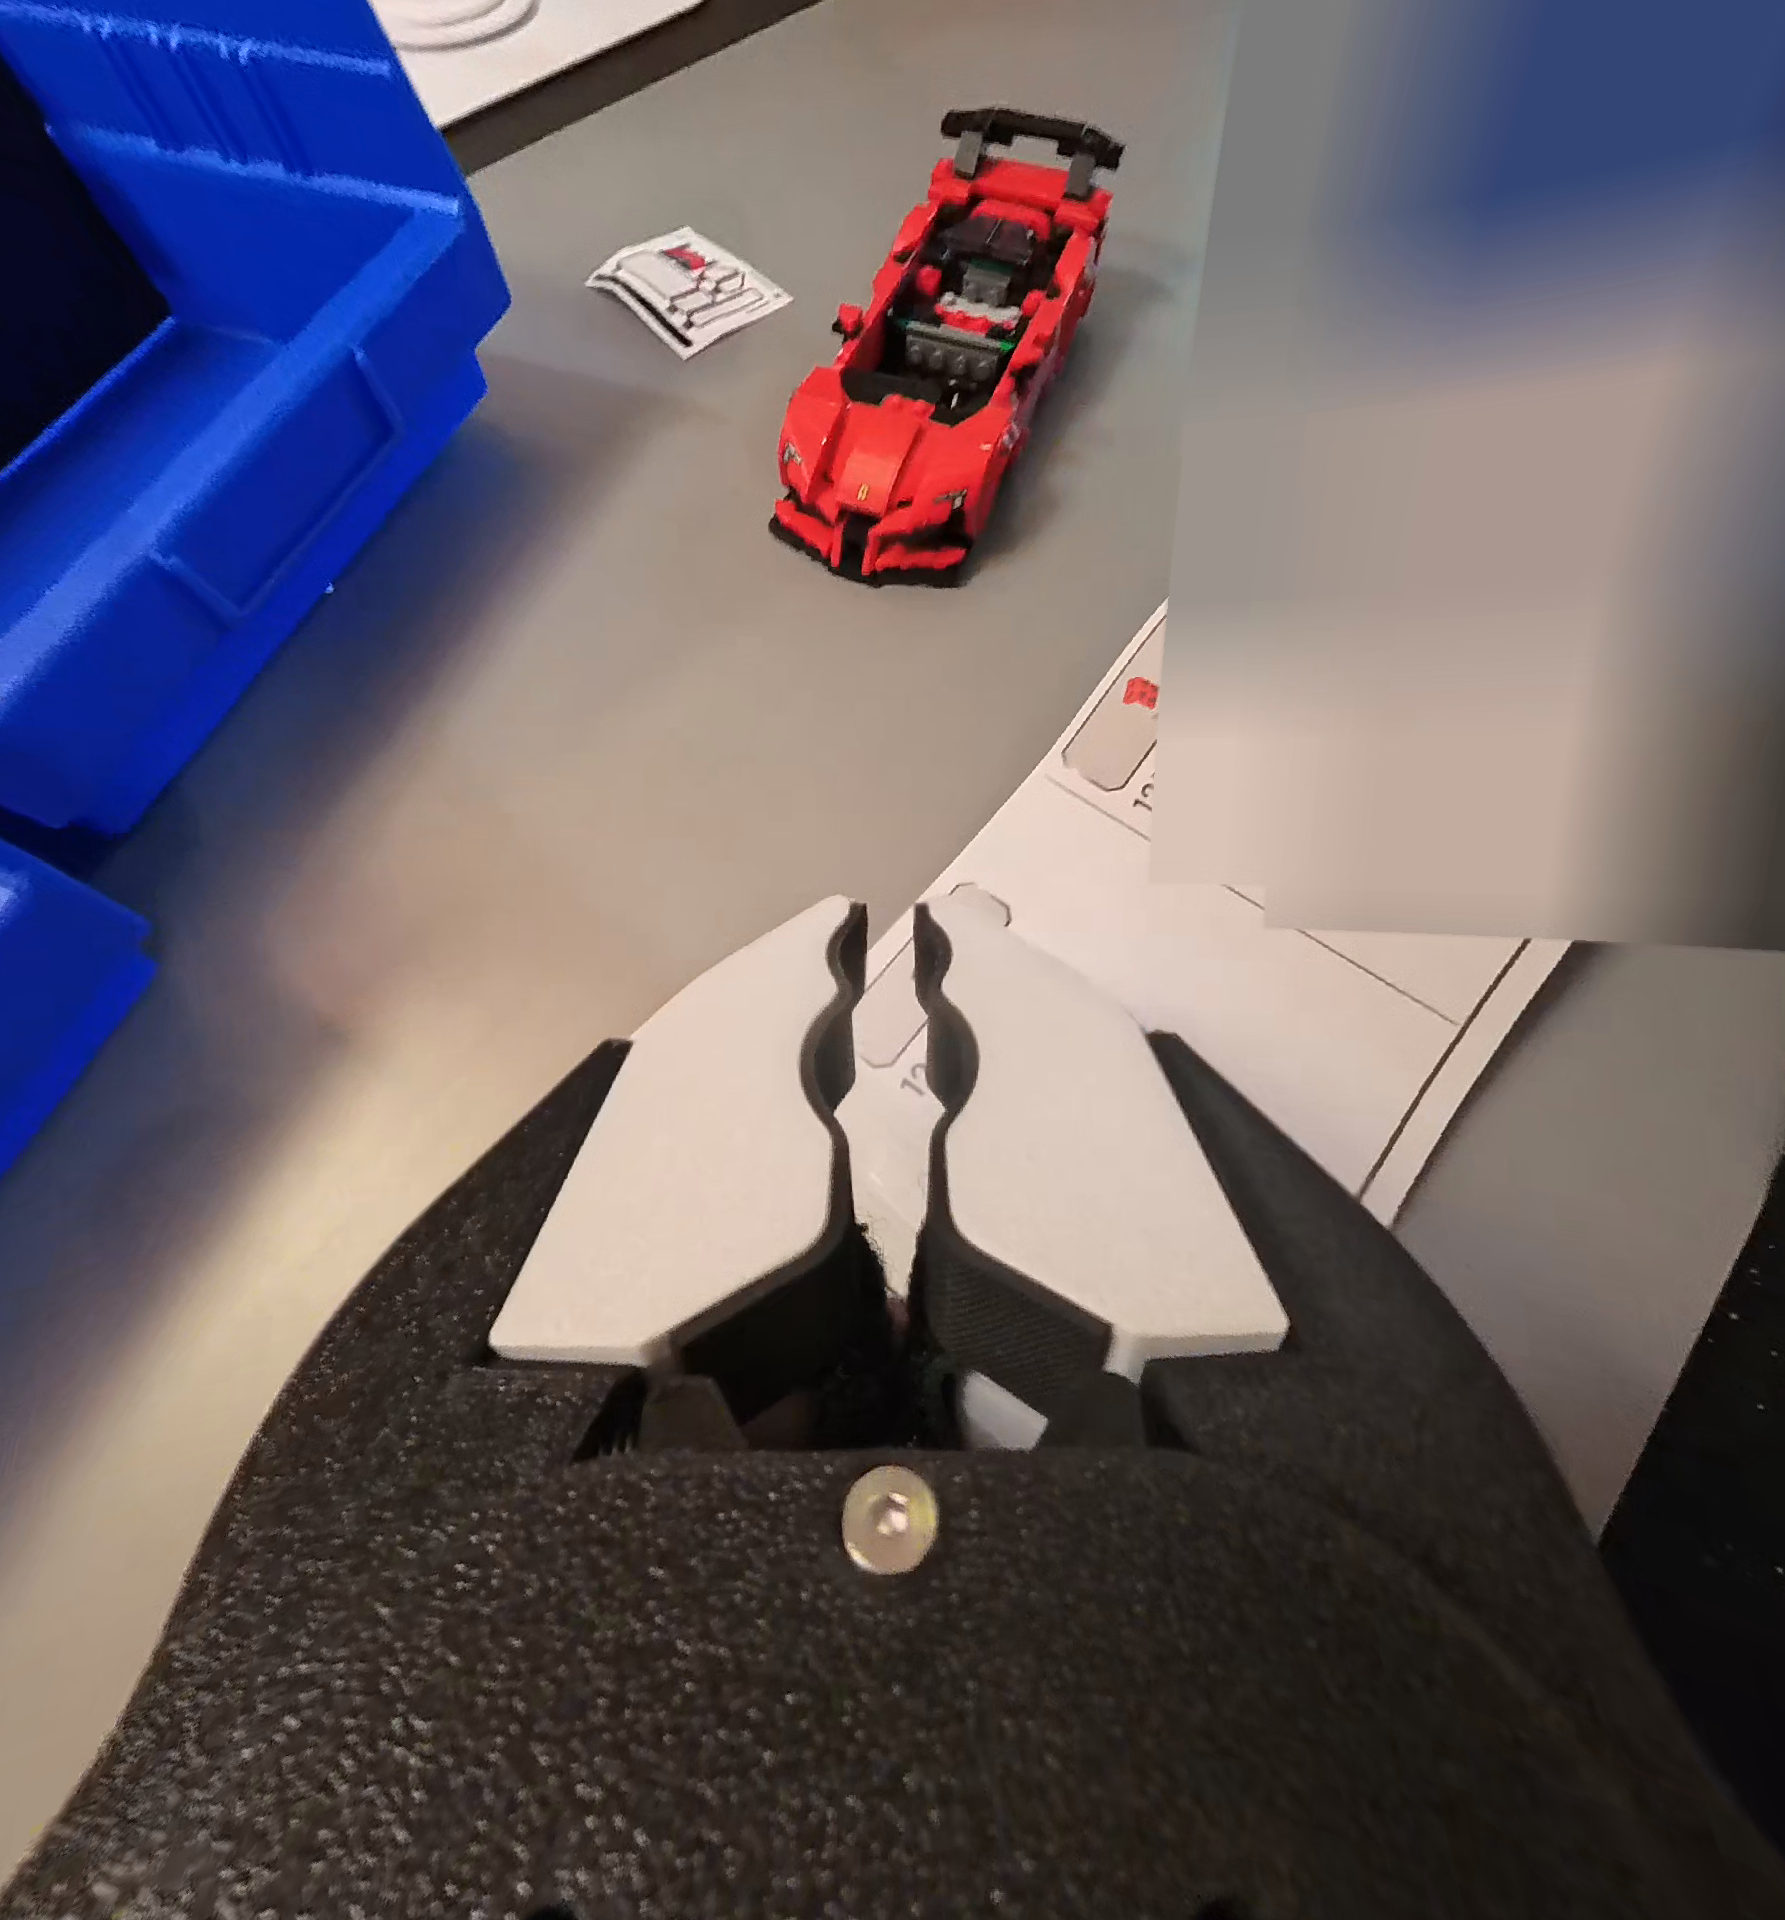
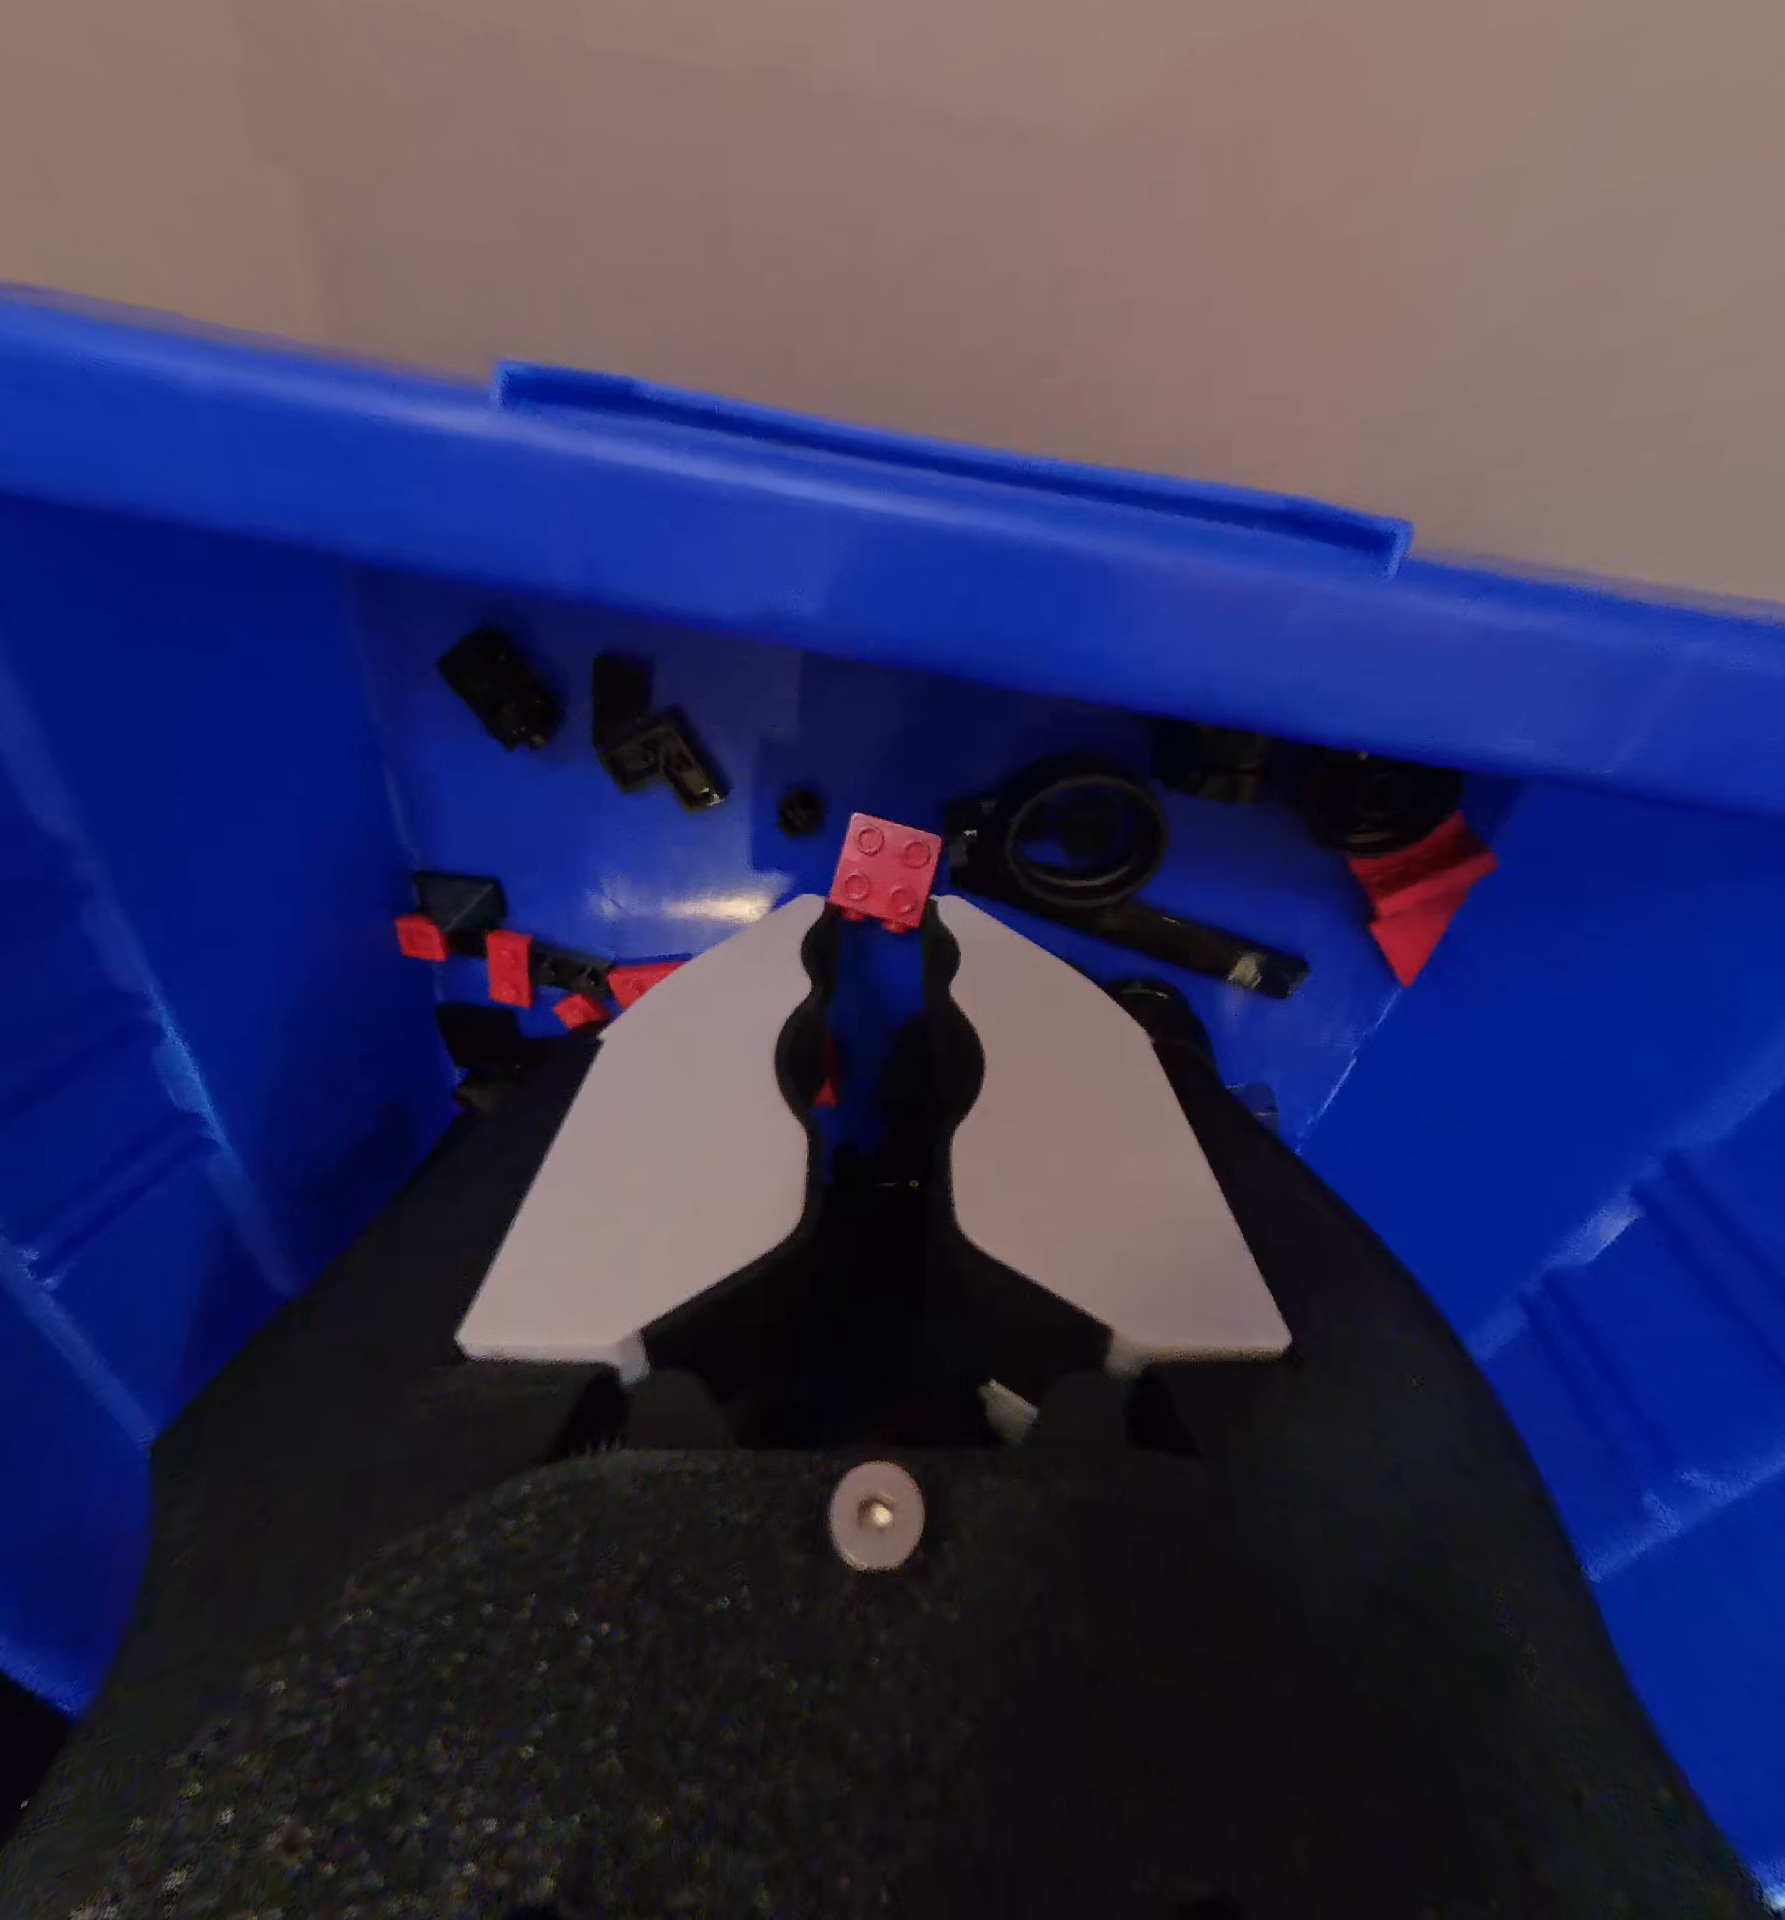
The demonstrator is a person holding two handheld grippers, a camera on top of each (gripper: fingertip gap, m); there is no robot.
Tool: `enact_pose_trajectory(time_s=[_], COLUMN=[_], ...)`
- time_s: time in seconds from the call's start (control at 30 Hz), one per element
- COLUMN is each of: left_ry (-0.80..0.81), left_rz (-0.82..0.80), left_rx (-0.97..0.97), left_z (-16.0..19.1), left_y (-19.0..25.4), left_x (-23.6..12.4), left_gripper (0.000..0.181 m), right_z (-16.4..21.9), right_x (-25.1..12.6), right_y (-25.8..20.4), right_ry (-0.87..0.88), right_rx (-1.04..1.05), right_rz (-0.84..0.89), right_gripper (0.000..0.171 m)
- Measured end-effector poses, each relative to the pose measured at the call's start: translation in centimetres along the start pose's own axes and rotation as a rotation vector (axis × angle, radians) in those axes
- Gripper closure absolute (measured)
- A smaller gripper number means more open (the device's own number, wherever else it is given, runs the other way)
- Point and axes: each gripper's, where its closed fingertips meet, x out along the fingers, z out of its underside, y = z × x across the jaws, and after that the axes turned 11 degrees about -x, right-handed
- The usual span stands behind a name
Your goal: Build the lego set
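Observation:
A partly built red lego car (image 1: 945,353) with a black rear wing stands on the grey table (image 1: 555,727), well ahead of my left gripper (image 1: 890,914). That gripper's fingers are almost together with nothing between them, hovering over the edge of the instruction booklet (image 1: 1179,997). My right gripper (image 2: 875,914) is inside a blue bin (image 2: 867,540) and is shut on the lower edge of a small red 2x2 plate (image 2: 885,862). The plate sticks out past the fingertips, studs toward the camera.
Two blue bins (image 1: 192,416) (image 1: 26,997) stand left of the car. A sticker sheet (image 1: 688,291) lies beside the car. On the bin floor lie black tyres (image 2: 1075,831), black bricks (image 2: 498,686), small red pieces (image 2: 509,966) and a red slope (image 2: 1418,894). The partly built red lego car (image 1: 945,353) lies around 25 centimetres away from my left fingertips.

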Motion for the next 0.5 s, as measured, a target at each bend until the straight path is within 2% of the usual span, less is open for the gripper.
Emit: enact_pose_trajectory(time_s=[0.13,0.3,0.4,0.5], left_ry=[0.050,0.048,0.031,0.015], left_rz=[0.058,0.132,0.181,0.240], left_rx=[0.025,0.025,0.024,0.065], left_z=[-0.7,-0.7,-0.5,-0.2], left_y=[0.7,1.4,1.9,3.0], left_x=[0.0,0.2,0.6,1.1], left_gripper=[0.173,0.173,0.171,0.166], right_z=[0.2,-2.1,-5.6,-9.9], right_x=[-0.7,-6.6,-10.7,-12.7], right_y=[0.2,-1.1,-4.5,-9.7], right_ry=[0.010,0.167,0.317,0.470], right_rx=[-0.015,-0.053,-0.150,-0.295], right_rz=[0.050,0.210,0.284,0.264], right_gripper=[0.155,0.156,0.156,0.156])
